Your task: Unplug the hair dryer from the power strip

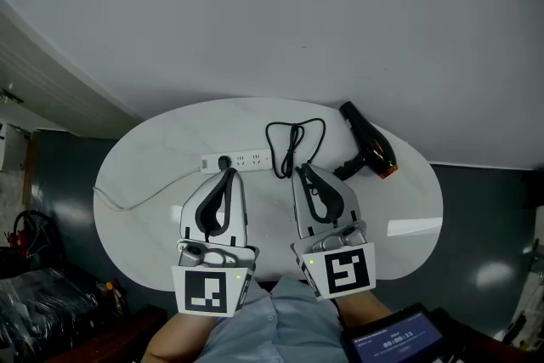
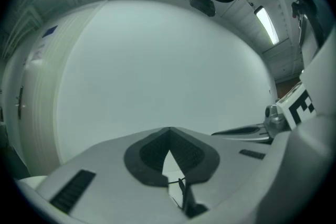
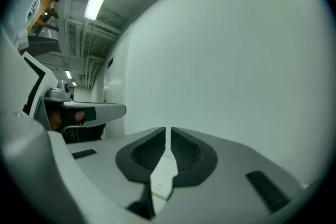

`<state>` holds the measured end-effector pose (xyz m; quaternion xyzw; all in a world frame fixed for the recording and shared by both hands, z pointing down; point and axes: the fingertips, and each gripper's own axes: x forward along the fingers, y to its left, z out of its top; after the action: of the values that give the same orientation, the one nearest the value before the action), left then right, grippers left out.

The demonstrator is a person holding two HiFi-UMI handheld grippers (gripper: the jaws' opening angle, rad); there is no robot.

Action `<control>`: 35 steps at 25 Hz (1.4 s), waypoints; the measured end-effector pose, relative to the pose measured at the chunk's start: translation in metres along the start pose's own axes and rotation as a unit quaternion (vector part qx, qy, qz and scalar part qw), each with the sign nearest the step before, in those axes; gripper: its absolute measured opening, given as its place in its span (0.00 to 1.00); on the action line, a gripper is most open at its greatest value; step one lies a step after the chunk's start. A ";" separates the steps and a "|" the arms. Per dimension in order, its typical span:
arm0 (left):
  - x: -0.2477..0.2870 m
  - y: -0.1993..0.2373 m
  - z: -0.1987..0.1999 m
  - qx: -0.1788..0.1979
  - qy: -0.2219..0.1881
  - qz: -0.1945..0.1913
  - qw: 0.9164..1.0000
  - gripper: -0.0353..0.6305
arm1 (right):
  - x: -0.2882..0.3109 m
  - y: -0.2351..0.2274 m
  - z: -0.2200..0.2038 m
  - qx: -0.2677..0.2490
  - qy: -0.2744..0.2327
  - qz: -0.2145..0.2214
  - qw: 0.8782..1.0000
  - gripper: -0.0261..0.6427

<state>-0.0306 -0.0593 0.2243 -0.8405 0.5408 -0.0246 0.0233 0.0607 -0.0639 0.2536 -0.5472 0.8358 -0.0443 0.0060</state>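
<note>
We see the hair dryer (image 1: 370, 145) lying near the far right edge of the white oval worktop (image 1: 153, 157), black with an orange tip. Its black cable (image 1: 293, 140) loops across the middle of the worktop toward the power strip (image 1: 246, 158). The white strip lies crosswise near the worktop's middle, a little toward the far edge. A black plug (image 1: 224, 161) still sits in the strip's left end. The strip's own white lead (image 1: 144, 198) trails off toward the left edge.

We hold both grippers side by side over the near half of the worktop, pointing at the far edge. The left gripper (image 1: 228, 172) has its tip just above the plug in the head view. In its own view its fingers (image 2: 142, 157) meet at the tips with nothing between them. The right gripper (image 1: 301, 170) hovers near the cable loop. Its fingers (image 3: 191, 155) stand almost together, with only a thin slit between them, and clamp nothing. Through the wider gap below that slit we glimpse the white strip lying underneath.
</note>
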 end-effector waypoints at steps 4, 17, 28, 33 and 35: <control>-0.020 0.003 0.012 -0.032 -0.008 0.015 0.999 0.05 | -0.009 0.022 0.018 -0.020 -0.015 0.001 1.000 0.06; -0.058 0.014 0.031 -0.040 -0.056 0.012 0.998 0.05 | -0.026 0.069 0.054 -0.058 -0.085 0.006 0.995 0.04; -0.064 0.024 0.034 -0.039 -0.069 0.007 0.997 0.05 | -0.023 0.081 0.055 -0.060 -0.090 0.006 0.994 0.04; -0.065 0.029 0.035 -0.041 -0.073 0.007 0.996 0.05 | -0.021 0.086 0.057 -0.063 -0.094 0.007 0.994 0.04; -0.065 0.030 0.035 -0.040 -0.072 0.006 0.997 0.05 | -0.021 0.088 0.057 -0.066 -0.094 0.007 0.993 0.04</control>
<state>-0.0824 -0.0121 0.1860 -0.8372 0.5431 0.0580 0.0289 -0.0078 -0.0141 0.1888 -0.5421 0.8365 0.0625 0.0489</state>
